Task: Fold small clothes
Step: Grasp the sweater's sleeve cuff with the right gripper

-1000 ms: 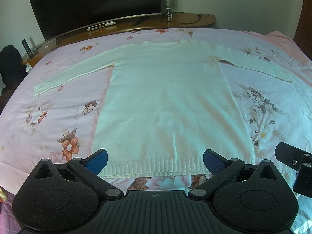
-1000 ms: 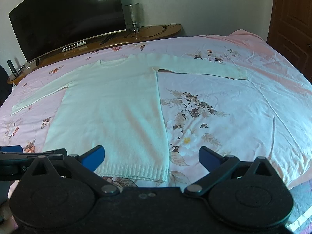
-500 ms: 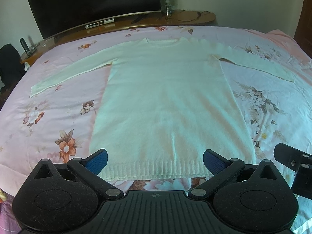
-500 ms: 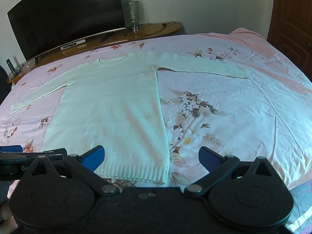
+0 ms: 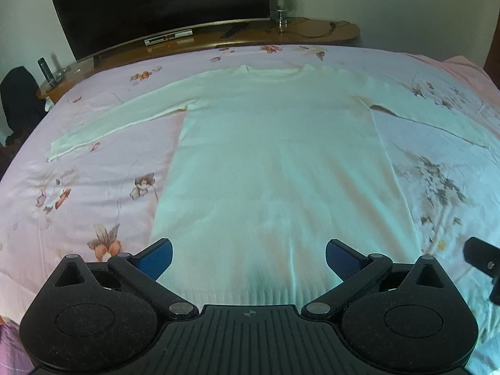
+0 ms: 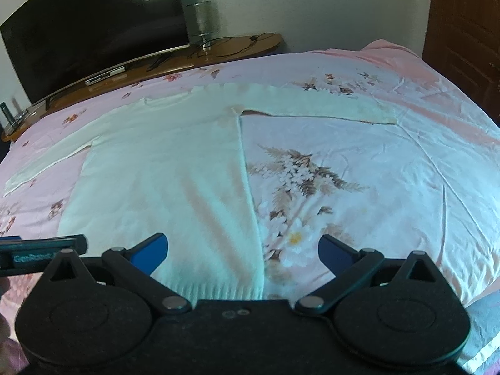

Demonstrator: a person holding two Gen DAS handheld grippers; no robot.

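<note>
A white long-sleeved knit sweater (image 5: 275,162) lies flat on the pink floral bedspread (image 5: 78,193), sleeves spread out, ribbed hem nearest me. My left gripper (image 5: 248,257) is open and empty, above the hem's middle. My right gripper (image 6: 242,253) is open and empty, over the hem's right corner, with the sweater (image 6: 162,175) to its left. The right sleeve's cuff (image 6: 384,115) lies far right. Part of the other gripper shows at each view's edge.
A wooden TV bench (image 5: 218,40) with a large dark TV (image 5: 156,6) and a glass lamp (image 5: 281,3) stands beyond the bed's far edge. A brown wooden door (image 6: 465,31) is at the right. The bed's near edge runs below the grippers.
Both grippers have moved forward over the sweater's hem, which now lies partly under them. The sweater has not moved. Both grippers stay open.
</note>
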